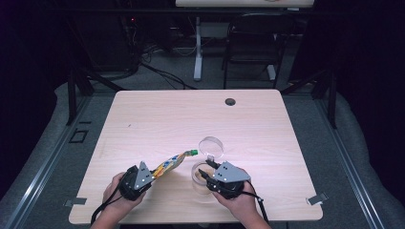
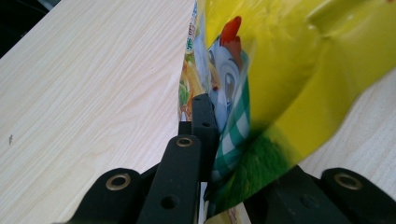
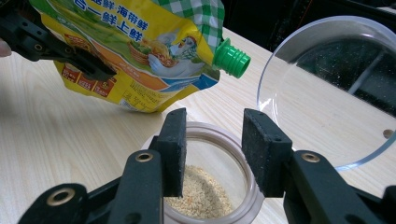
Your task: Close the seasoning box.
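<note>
Near the table's [image 1: 157, 114] front edge, the left gripper [image 2: 205, 154] pinches the bottom of a yellow spouted seasoning pouch [image 3: 140, 51], its green cap [image 3: 231, 58] pointing toward the clear lid [image 3: 327, 93]. The right gripper [image 3: 212, 154] stands spread around the glass jar [image 3: 205, 186] of granules, one jaw inside the rim, one outside

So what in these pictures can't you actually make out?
- Pouch: its far end, in the right gripper view, is cut off by the top edge; in the left gripper view its print is too close and blurred to read.
- Jar: its lower part is cut off by the bottom edge and the right claw.
- Green cap: in the high view, too small to tell whether it is on tight.
</note>
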`<action>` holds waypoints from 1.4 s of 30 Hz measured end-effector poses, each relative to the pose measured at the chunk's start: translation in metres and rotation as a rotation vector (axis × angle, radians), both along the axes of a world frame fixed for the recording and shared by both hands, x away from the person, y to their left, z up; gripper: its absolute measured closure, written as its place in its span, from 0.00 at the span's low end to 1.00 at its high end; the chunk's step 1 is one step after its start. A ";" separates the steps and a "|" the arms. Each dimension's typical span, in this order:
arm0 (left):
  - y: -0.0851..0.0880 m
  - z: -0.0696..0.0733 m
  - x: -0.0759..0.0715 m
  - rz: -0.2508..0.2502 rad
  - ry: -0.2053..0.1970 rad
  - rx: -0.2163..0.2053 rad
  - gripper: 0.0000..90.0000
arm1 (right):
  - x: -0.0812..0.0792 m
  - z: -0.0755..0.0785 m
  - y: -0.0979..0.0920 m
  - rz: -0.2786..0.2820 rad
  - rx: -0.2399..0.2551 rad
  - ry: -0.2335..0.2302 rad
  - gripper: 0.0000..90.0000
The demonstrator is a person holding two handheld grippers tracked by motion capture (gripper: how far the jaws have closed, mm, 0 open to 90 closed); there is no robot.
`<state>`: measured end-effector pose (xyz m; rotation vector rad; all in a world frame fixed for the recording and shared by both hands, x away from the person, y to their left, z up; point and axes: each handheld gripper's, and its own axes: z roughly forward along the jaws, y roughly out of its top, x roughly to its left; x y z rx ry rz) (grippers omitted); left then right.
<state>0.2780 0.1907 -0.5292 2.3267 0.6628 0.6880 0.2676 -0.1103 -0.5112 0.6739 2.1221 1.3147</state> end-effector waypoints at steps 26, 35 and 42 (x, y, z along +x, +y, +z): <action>0.026 -0.005 0.014 0.106 0.112 -0.225 0.97 | 0.001 -0.002 0.000 0.001 0.007 0.016 0.67; 0.038 -0.010 0.019 0.139 0.168 -0.307 0.95 | 0.001 -0.002 0.001 0.002 0.004 0.021 0.66; 0.043 -0.013 0.020 0.151 0.193 -0.356 0.95 | 0.001 -0.003 0.001 0.003 0.007 0.022 0.66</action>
